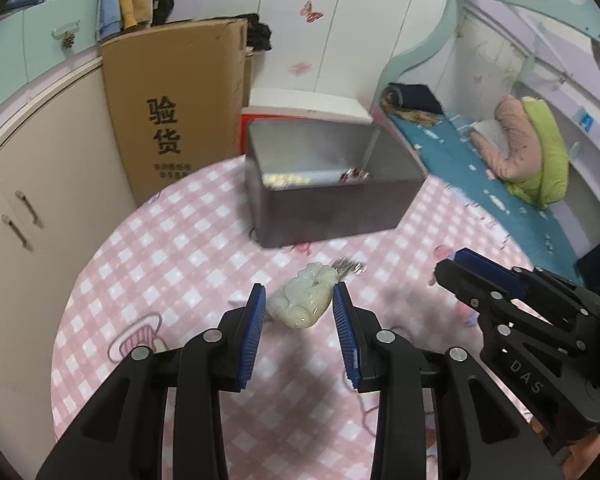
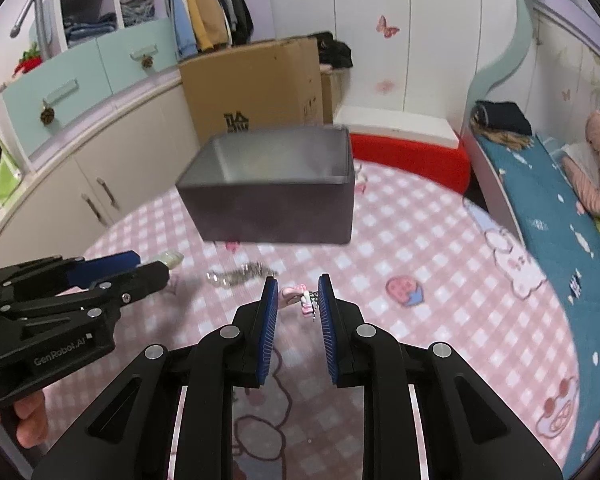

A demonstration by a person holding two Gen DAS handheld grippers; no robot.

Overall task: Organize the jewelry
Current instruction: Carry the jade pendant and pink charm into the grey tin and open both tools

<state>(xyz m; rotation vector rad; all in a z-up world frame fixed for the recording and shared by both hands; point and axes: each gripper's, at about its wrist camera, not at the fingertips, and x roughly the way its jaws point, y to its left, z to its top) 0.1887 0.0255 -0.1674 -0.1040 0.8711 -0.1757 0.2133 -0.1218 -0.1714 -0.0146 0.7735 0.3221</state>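
Observation:
My left gripper (image 1: pixel 300 300) is shut on a pale green carved jade pendant (image 1: pixel 302 298), which sits between its blue pads just above the pink checked tablecloth (image 1: pixel 172 264). The right wrist view shows that gripper (image 2: pixel 156 266) from the side, with the jade pendant (image 2: pixel 172 258) poking out past its tips. My right gripper (image 2: pixel 298 294) is shut on a small pink-and-white ornament (image 2: pixel 302 299); in the left wrist view this gripper (image 1: pixel 450 266) is at the right. An open grey box (image 1: pixel 332 200) (image 2: pixel 276 200) stands beyond both, with pale beads (image 1: pixel 286 179) inside. A silver chain (image 1: pixel 348 267) (image 2: pixel 240 274) lies loose on the cloth.
The round table ends close behind the box. A tall cardboard box (image 1: pixel 176 112) leans on the cream cabinet (image 1: pixel 40 184) at the left. Behind the table is a red stool with a white top (image 2: pixel 408 148). A bed with a blue sheet (image 2: pixel 560 216) runs along the right.

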